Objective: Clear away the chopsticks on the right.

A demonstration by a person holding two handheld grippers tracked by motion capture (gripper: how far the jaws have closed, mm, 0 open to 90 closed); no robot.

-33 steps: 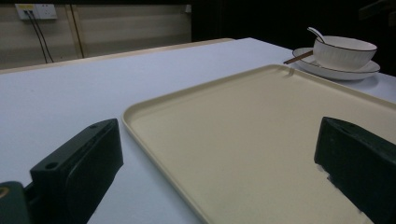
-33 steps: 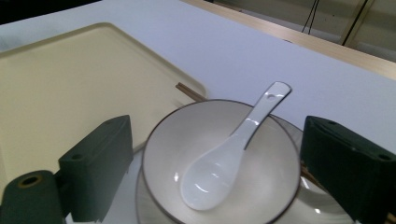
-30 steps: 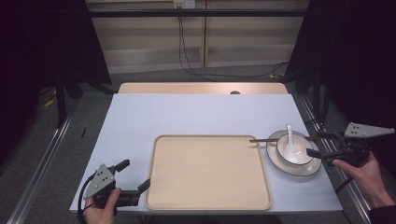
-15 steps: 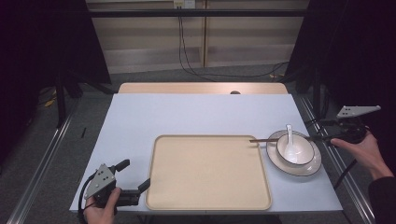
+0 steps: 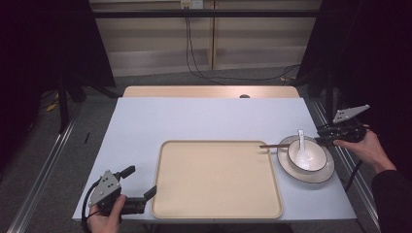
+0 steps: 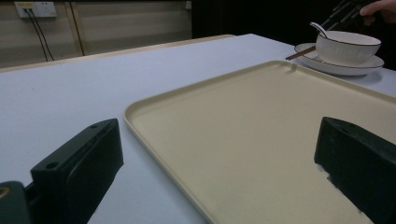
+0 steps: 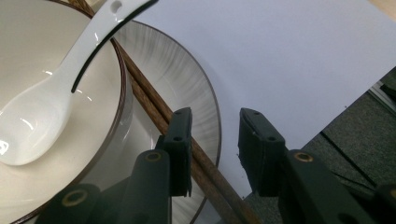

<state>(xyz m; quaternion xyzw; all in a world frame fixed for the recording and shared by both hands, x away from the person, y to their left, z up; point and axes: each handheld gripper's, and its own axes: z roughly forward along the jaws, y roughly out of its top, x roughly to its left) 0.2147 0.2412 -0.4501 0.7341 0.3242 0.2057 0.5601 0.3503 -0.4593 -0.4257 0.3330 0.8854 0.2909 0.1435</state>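
Observation:
A white bowl (image 5: 311,158) with a white spoon (image 5: 301,141) in it stands on a grey-rimmed plate (image 5: 285,169) at the table's right edge. Brown chopsticks (image 5: 272,145) lie across the plate's far side; in the right gripper view the chopsticks (image 7: 149,98) run between my jaws. My right gripper (image 5: 321,134) (image 7: 215,140) sits at the plate's far right rim. Its jaws have just been closing; a gap still shows beside the sticks. My left gripper (image 5: 141,181) (image 6: 215,154) stands open astride the near left corner of the beige tray (image 5: 216,179).
The tray (image 6: 261,121) is bare and takes up the table's middle front. Pale blue tabletop (image 5: 194,119) stretches behind and left of it. A wooden strip (image 5: 209,91) edges the far side. Cables (image 5: 194,53) hang at the back wall.
The right hand moved from the plate's near right side to its far right rim and sank a little. Its jaws drew much closer together. The left hand stayed put.

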